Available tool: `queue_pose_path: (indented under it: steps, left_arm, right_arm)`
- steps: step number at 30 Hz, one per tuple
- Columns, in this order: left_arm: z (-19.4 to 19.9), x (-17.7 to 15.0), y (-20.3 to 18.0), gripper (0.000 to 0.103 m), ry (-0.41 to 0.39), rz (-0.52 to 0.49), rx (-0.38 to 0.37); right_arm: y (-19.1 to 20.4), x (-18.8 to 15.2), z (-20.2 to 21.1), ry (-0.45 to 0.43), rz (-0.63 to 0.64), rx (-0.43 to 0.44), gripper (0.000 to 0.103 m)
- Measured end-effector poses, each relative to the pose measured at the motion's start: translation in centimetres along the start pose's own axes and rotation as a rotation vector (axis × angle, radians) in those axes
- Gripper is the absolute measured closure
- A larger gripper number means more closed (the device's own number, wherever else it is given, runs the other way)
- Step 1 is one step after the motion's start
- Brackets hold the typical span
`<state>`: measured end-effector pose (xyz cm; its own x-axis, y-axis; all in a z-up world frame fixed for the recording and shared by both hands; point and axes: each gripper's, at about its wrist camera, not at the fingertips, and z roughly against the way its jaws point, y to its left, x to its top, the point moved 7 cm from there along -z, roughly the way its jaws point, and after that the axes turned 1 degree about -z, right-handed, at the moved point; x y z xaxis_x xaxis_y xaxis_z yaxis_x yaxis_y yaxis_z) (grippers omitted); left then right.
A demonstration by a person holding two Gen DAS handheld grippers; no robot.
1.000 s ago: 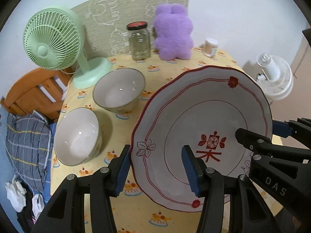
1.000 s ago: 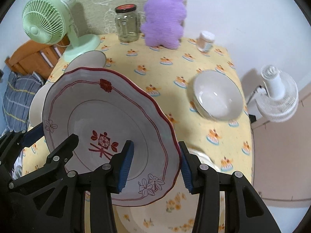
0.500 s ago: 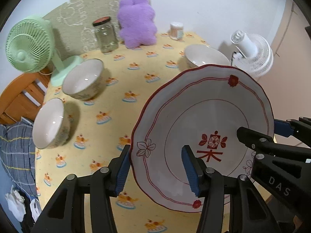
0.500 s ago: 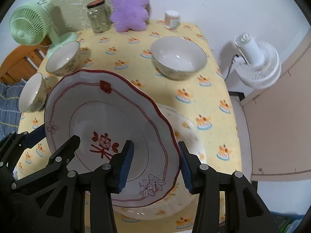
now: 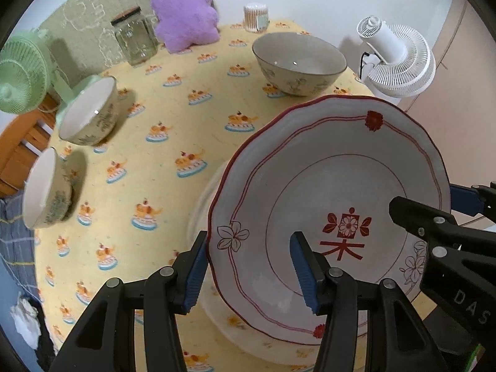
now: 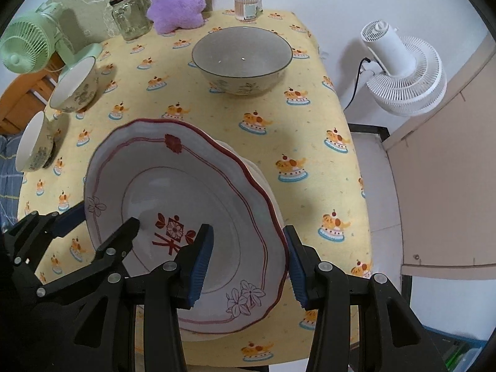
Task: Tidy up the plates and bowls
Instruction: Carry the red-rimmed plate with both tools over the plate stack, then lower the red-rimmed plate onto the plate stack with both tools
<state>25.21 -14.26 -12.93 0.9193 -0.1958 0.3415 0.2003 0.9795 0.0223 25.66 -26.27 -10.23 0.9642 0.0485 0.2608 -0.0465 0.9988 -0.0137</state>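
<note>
Both grippers hold one white plate with a red rim and red flower mark (image 5: 334, 192), which also shows in the right wrist view (image 6: 186, 192). My left gripper (image 5: 248, 266) is shut on its left edge. My right gripper (image 6: 245, 260) is shut on its right edge. The plate hangs tilted just above a plain white plate (image 6: 266, 186) on the yellow tablecloth (image 6: 310, 130). A large bowl (image 6: 241, 59) stands behind it. Two smaller bowls (image 5: 90, 111) (image 5: 46, 189) stand at the left.
A green fan (image 5: 21, 83), a glass jar (image 5: 136, 43), a purple plush toy (image 5: 186, 24) and a small cotton-swab tub (image 5: 255, 17) line the table's back. A white fan (image 6: 403, 74) stands off the table's right edge.
Both grippers have carried the plate forward and to the right across the table and lowered it over the plain white plate. The large bowl has come nearer in both views.
</note>
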Motion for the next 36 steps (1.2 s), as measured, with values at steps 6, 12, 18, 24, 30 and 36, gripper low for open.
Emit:
queue_pose_path:
  steps: [6, 12, 18, 24, 30, 36]
  left_arm:
    - [-1.2, 0.1, -1.1, 0.049, 0.030, 0.021, -0.008]
    - [-2.1, 0.2, -1.3, 0.049, 0.056, 0.053, 0.004]
    - [-2.2, 0.2, -1.4, 0.049, 0.047, 0.067, 0.047]
    - [-2.2, -0.2, -1.5, 0.048, 0.038, 0.085, 0.138]
    - [-2.1, -0.7, -1.5, 0.041, 0.040, 0.097, 0.164]
    - [-1.4, -0.8, -0.8, 0.035, 0.039, 0.162, 0.132]
  right_arm:
    - [-1.4, 0.5, -1.3, 0.025, 0.003, 0.015, 0.054]
    - [-1.7, 0.9, -2.6, 0.050, 0.021, 0.035, 0.054]
    - [-1.5, 1.2, -3.5, 0.053, 0.045, 0.050, 0.054]
    - [-1.2, 1.2, -3.8, 0.054, 0.070, 0.068, 0.056]
    - [-1.0, 0.5, -4.5, 0.078, 0.079, 0.085, 0.061]
    - [-0.8, 0.8, -4.4, 0.073, 0.114, 0.073, 0.065]
